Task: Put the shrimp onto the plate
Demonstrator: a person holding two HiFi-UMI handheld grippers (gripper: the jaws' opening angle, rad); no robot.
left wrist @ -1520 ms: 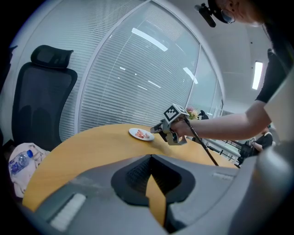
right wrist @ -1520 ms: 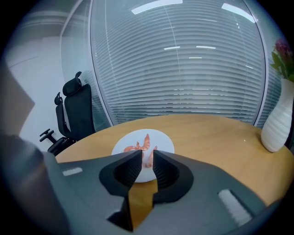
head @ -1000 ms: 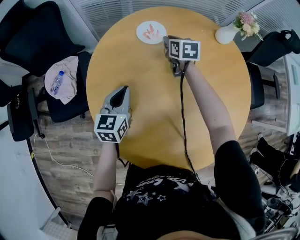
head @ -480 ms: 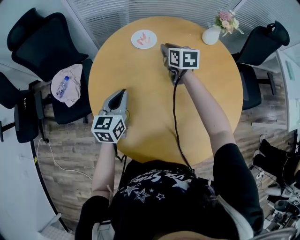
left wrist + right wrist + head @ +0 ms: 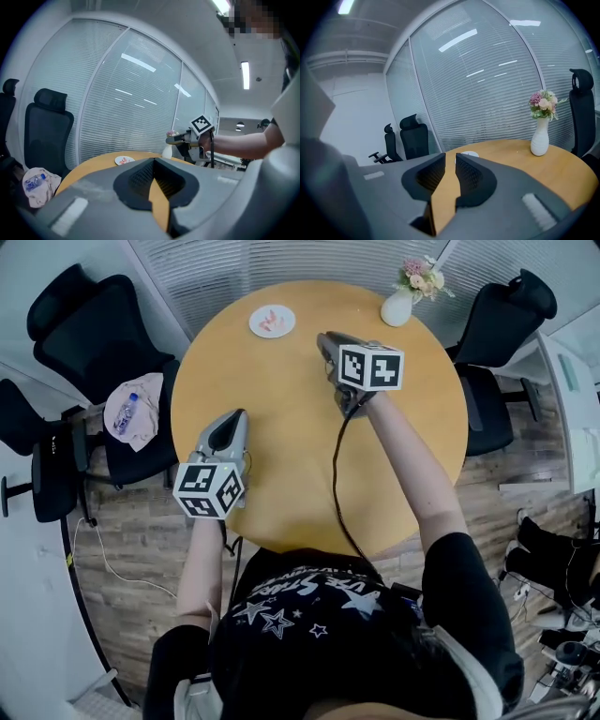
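Observation:
A small white plate point(image 5: 272, 322) sits at the far left of the round yellow table point(image 5: 300, 465), with pink shrimp point(image 5: 274, 321) lying on it. The left gripper view shows the plate point(image 5: 124, 160) too, and its rim point(image 5: 469, 153) shows past the right jaws. My right gripper point(image 5: 325, 341) hovers to the right of the plate, apart from it, jaws a narrow gap apart with nothing between them point(image 5: 450, 157). My left gripper point(image 5: 234, 418) is over the table's left edge, jaws meeting at the tips and empty point(image 5: 153, 161).
A white vase of pink flowers point(image 5: 397, 306) stands at the table's far right side point(image 5: 539, 137). Black office chairs point(image 5: 89, 320) ring the table; one holds a cloth and a water bottle point(image 5: 126, 413). A cable point(image 5: 339, 484) trails from the right gripper.
The right gripper has drawn back from the plate, toward me and rightward. The left gripper stays over the table's left edge. The head view has shifted.

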